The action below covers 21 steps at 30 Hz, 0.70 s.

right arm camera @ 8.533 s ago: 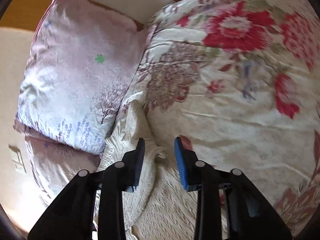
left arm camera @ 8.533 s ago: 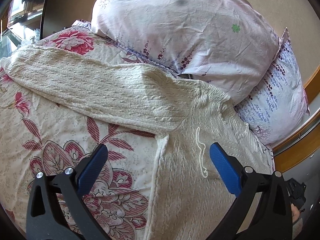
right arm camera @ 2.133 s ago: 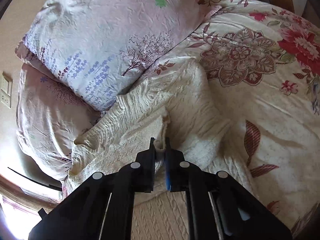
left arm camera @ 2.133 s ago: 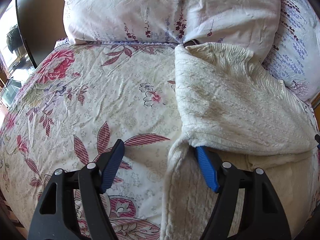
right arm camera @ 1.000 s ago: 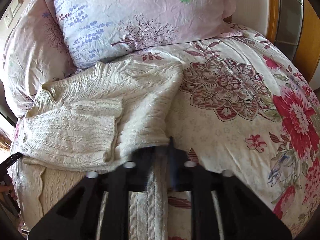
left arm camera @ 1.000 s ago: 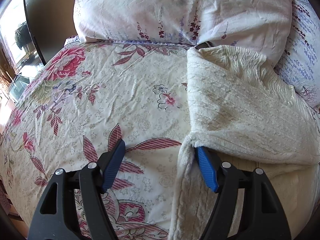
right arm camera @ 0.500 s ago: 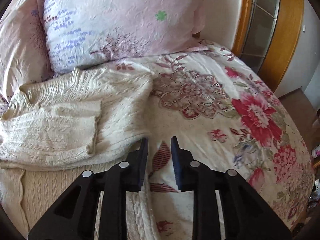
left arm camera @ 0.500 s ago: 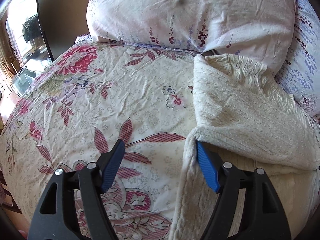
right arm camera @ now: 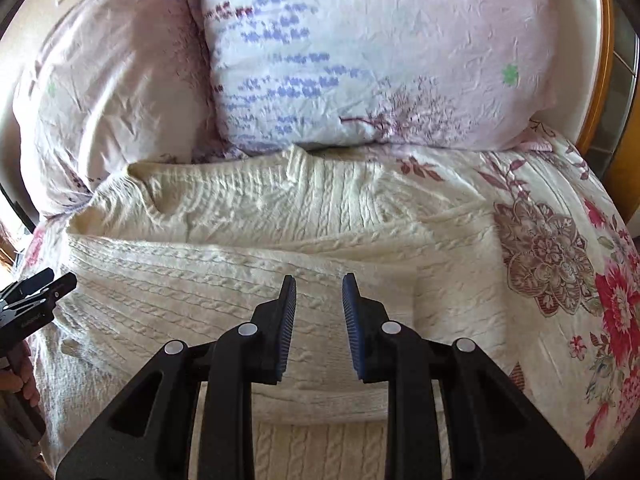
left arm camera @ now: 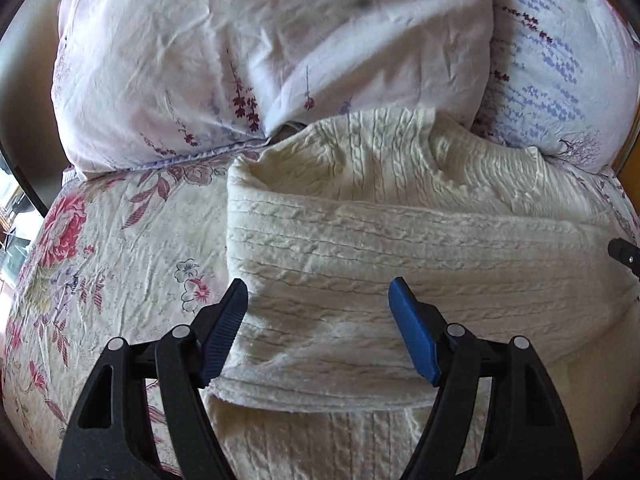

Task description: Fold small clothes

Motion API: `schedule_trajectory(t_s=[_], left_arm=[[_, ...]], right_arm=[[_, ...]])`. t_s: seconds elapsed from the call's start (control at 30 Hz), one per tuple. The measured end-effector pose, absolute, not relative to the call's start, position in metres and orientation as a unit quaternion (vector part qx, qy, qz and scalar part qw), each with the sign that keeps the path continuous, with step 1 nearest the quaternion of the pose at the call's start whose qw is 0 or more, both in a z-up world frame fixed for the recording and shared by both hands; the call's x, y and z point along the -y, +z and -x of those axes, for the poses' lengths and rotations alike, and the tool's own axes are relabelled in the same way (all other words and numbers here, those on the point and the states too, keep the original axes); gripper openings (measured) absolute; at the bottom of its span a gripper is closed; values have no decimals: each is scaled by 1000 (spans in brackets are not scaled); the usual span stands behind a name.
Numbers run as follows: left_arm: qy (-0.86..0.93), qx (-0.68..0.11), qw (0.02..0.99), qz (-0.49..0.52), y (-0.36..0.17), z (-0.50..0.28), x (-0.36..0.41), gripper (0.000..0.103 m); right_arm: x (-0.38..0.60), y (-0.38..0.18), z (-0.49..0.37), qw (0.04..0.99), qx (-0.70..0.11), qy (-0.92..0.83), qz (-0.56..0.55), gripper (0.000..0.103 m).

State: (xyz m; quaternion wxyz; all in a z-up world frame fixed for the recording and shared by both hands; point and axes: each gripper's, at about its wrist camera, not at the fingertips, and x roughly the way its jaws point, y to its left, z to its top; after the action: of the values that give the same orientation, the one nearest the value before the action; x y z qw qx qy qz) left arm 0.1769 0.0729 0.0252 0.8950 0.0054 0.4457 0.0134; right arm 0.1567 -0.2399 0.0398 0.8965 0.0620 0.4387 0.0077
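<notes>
One cream cable-knit sweater (left arm camera: pixel 360 264) lies at the head end of the bed, on the floral red-and-cream bedspread (left arm camera: pixel 120 264), its upper edge touching two pale pink floral pillows (right arm camera: pixel 360 52). Both sleeves are folded across its body. The left tool (left arm camera: pixel 318 326) hangs over the folded sleeve near the sweater's left edge, its blue-padded fingers wide apart and gripping nothing. The right tool (right arm camera: pixel 319 320) sits over the sleeves nearer the sweater's right edge, fingers apart by a narrow gap, also gripping nothing. Each tool's tip shows at the edge of the other's view.
</notes>
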Motion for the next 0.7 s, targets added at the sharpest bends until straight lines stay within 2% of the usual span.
schedule_trajectory(t_s=[0.07, 0.23, 0.33, 0.47, 0.53, 0.63, 0.7], left_arm=[[21, -453, 891, 21, 21, -186, -85, 72], [18, -466, 884, 19, 19, -216, -99, 72], [20, -487, 872, 41, 13, -237, -107, 77], [28, -484, 874, 10, 15, -243, -102, 82], [41, -469, 882, 19, 23, -236, -107, 79], [53, -456, 888, 34, 29, -220, -119, 78], [58, -478, 876, 6, 15, -222, -120, 78]], right_arm=[[248, 23, -159, 877, -471, -5, -89, 27], [246, 22, -154, 882, -464, -6, -80, 28], [247, 22, -154, 883, -461, -8, -84, 29], [246, 23, -155, 885, -460, -3, -73, 29], [247, 26, -156, 881, -468, -3, -73, 29], [250, 29, -147, 883, -463, -9, -77, 39], [247, 22, -146, 887, -458, -4, -52, 40]])
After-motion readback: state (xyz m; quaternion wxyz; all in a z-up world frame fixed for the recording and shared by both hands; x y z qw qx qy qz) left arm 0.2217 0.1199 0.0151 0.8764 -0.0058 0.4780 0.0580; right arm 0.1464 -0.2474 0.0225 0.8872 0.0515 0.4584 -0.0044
